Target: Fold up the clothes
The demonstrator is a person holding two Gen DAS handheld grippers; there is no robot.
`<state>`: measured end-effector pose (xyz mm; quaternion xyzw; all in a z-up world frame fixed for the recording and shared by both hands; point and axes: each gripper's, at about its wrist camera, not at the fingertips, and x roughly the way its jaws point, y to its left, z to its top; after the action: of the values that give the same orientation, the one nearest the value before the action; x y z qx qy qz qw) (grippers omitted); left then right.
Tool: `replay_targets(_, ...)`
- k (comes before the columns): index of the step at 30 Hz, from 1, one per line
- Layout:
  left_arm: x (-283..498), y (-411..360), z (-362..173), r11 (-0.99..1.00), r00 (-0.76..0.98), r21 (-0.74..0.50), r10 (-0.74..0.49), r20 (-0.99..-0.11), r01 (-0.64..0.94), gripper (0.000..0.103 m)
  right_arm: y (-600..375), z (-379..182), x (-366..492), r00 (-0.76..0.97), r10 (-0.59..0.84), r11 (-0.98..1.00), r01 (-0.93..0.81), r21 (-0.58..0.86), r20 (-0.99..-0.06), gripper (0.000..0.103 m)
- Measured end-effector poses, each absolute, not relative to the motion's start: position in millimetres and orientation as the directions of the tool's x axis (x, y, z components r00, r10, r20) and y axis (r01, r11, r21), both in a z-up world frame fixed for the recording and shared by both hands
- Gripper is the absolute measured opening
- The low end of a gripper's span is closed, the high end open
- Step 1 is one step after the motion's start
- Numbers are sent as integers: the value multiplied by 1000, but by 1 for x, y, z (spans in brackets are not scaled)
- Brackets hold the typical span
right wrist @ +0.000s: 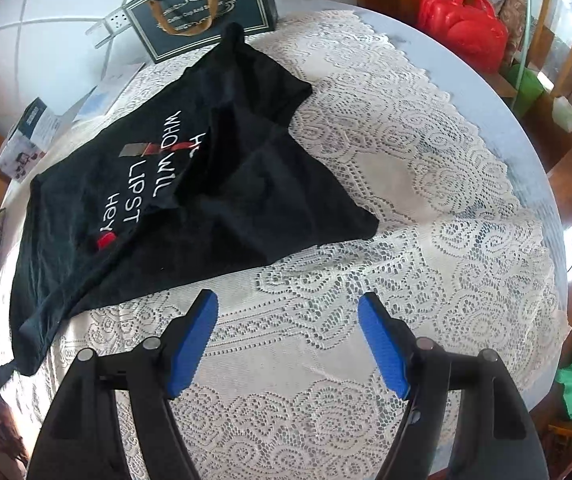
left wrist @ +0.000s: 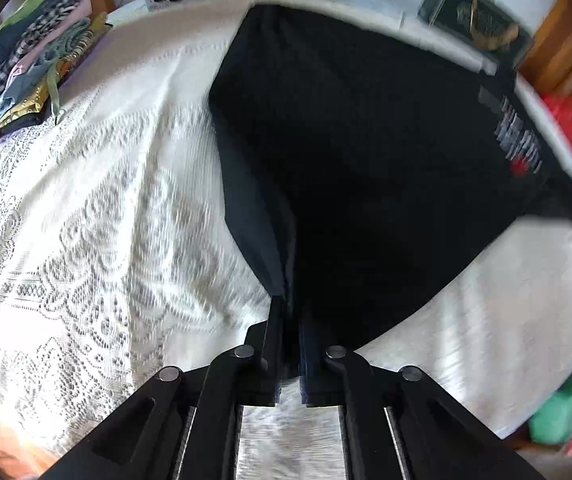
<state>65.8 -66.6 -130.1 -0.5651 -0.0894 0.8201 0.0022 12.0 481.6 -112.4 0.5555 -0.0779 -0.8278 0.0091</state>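
Black fabric of one T-shirt (right wrist: 214,184) is being shown spread on a round table (right wrist: 542,208) under a white lace tablecloth (right wrist: 426,208); white lettering on it is being read as "WHO WIL", "LIPST" and "HEY". One dark gift bag (right wrist: 202,8) is being seen behind it, and one red bag (right wrist: 466,28) beyond the table. The shirt's edge is being pinched by the closed left gripper (left wrist: 290,320). The right gripper (right wrist: 288,336) is being held wide apart and empty.
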Motion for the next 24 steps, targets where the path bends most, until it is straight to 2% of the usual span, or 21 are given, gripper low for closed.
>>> replay_targets(3, 49, -70, -97, -973, -425, -215, 158, -891, 87, 5, 484, -110, 9, -389, -106, -985, -83, 150, -915, 72)
replay_targets(5, 27, -80, -80, -970, -461, -217, 142, -876, 114, 5, 487, -109, 5, -394, -109, -984, -90, 156, -913, 72)
replay_targets(10, -37, -122, -78, -948, -447, -162, 23, -894, 274, 6, 498, -109, -15, -401, -113, -983, -90, 161, -909, 72)
replay_targets(11, -49, -127, -81, -944, -433, -134, -11, -901, 303, 10, 501, -110, -20, -401, -118, -982, -90, 167, -908, 73)
replay_targets(13, -71, -138, -85, -930, -404, -77, -80, -911, 358, 30, 509, -113, -31, -401, -132, -979, -90, 182, -906, 72)
replay_targets(15, -76, -137, -81, -927, -399, -32, -129, -908, 374, 95, 518, -116, -40, -401, -143, -977, -90, 194, -905, 73)
replay_targets(16, -75, -137, -78, -930, -414, -44, -120, -902, 366, 102, 522, -117, -45, -401, -149, -976, -89, 201, -904, 73)
replay_targets(18, -70, -130, -75, -940, -425, -64, -89, -901, 334, 103, 532, -120, -53, -397, -158, -974, -88, 209, -904, 73)
replay_targets(24, -52, -110, -114, -965, -341, 27, -119, -932, 262, 103, 544, -129, -55, -377, -183, -968, -91, 233, -908, 73)
